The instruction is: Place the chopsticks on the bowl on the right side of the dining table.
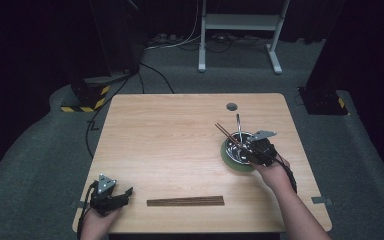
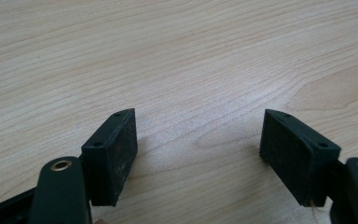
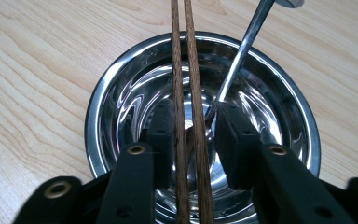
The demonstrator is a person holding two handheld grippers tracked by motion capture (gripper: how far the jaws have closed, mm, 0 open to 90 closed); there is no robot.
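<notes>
Black left hand-held gripper (image 1: 128, 190), right hand-held gripper (image 1: 245, 148), grey three-cornered plates (brass-ringed screw holes), trailing black cables

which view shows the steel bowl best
The right gripper view: the steel bowl shows close up, with its rim, shiny inside, the chopsticks across it and a spoon handle leaning in. The high view gives it small, on a green plate, partly hidden by the right tool. The left gripper view shows bare table.

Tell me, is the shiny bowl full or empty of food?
Empty of food. The steel bowl shows bare, mirror-like metal inside; a spoon leans in it and brown chopsticks run across it.
</notes>
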